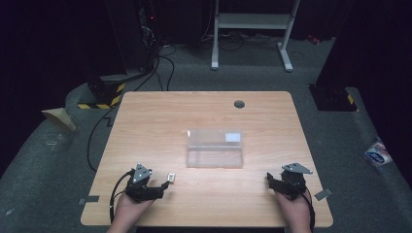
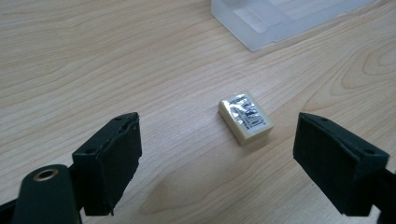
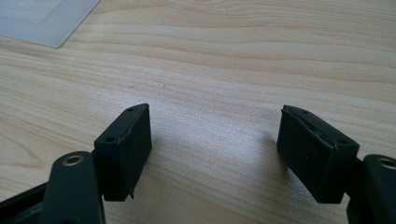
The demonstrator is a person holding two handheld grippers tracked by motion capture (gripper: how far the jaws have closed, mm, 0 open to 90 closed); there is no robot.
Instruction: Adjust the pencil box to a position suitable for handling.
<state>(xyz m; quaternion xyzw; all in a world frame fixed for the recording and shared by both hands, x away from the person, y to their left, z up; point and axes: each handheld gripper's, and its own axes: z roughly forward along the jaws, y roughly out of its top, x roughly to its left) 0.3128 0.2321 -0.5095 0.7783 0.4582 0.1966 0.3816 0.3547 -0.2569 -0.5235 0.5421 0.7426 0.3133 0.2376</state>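
A small cream-white block with a shiny printed label [image 2: 246, 118] lies flat on the wooden table [image 1: 204, 109], just ahead of my left gripper [image 2: 217, 154]. That gripper is open, its jaws wide apart to either side of the block and short of it. In the high view the block [image 1: 171, 177] sits off the left gripper [image 1: 164, 185] near the front left of the table. My right gripper [image 3: 215, 144] is open over bare wood, nothing between its jaws, at the front right [image 1: 270, 180]. A clear plastic box [image 1: 214, 148] stands at the table's middle.
A corner of the clear box [image 2: 280, 21] shows far ahead of the left gripper, and its edge [image 3: 44, 21] at the upper left of the right gripper view. A dark round grommet [image 1: 239, 104] sits near the table's far edge. Tape marks [image 1: 323, 194] flank the front corners.
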